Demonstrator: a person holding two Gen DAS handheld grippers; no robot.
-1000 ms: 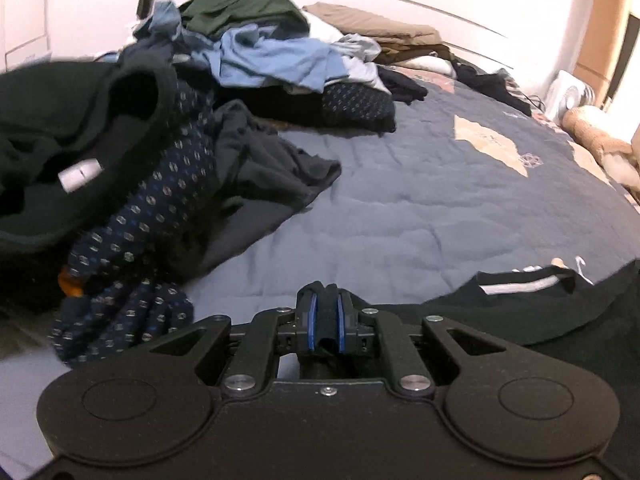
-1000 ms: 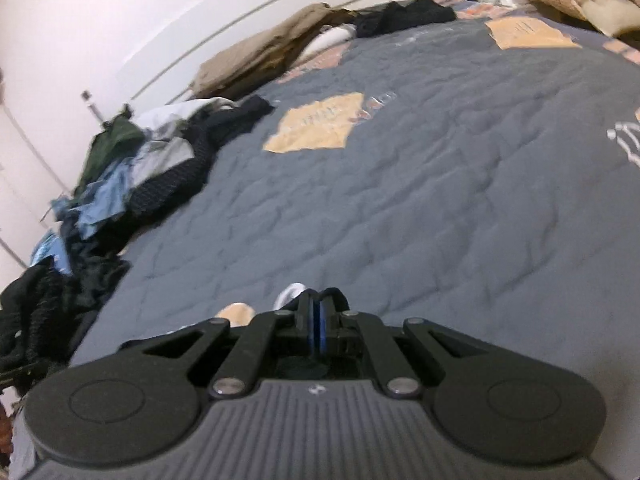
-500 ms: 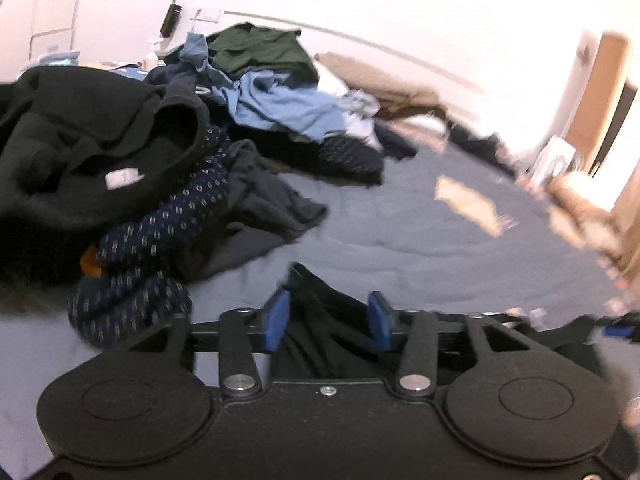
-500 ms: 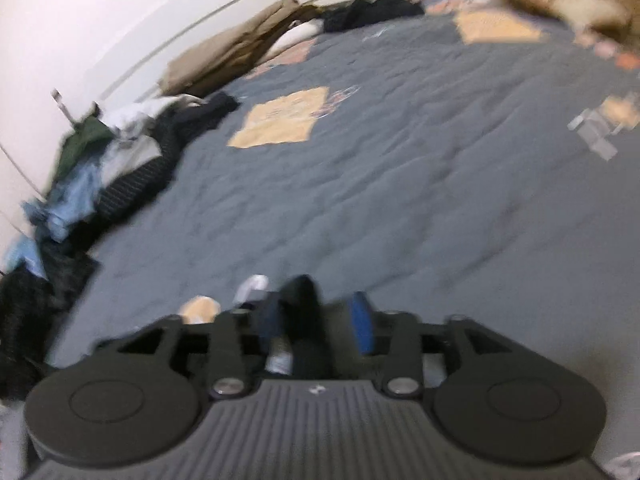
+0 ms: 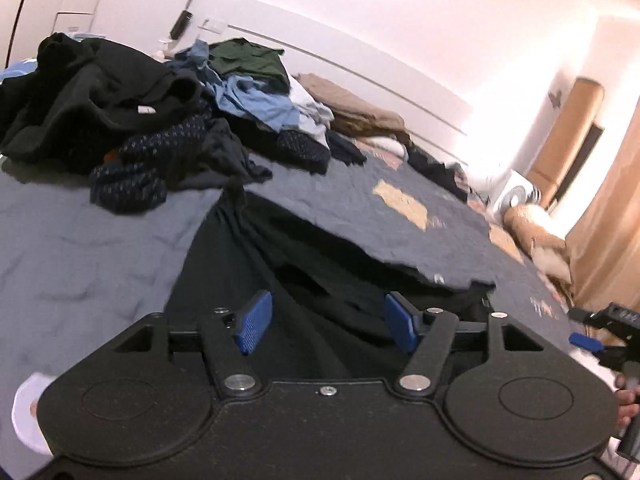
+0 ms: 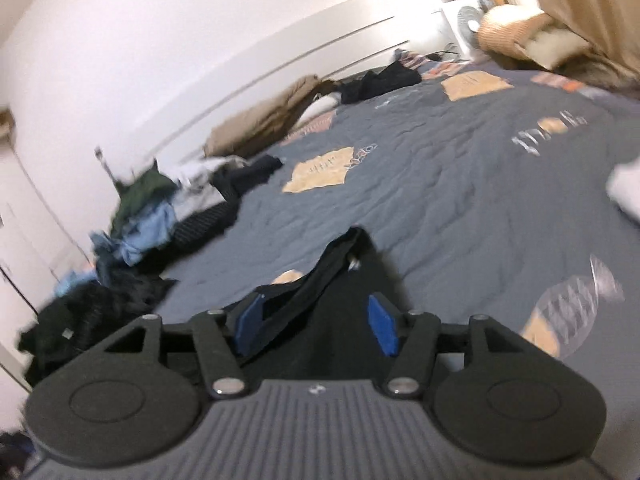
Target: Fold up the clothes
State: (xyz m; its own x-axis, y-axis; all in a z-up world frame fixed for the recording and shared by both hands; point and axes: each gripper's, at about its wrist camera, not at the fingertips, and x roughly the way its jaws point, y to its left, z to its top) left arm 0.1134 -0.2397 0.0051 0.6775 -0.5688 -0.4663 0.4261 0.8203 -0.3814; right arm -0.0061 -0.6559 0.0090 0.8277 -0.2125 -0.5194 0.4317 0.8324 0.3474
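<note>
A black garment lies spread on the grey quilted bed, just ahead of my left gripper, which is open with its blue pads wide apart above the cloth. The same garment shows in the right wrist view, one corner pointing away. My right gripper is open above it; a dark band of the garment runs beside its left pad. The right gripper also shows at the left wrist view's right edge.
A pile of unfolded clothes in black, navy, blue and green sits at the bed's far left. Tan bedding lies by the headboard. A fan and a basket stand past the bed's right side.
Both grippers were shut on the black garment a second ago; both have opened and let it go. The garment now lies on the bed and both grippers have pulled back above it.
</note>
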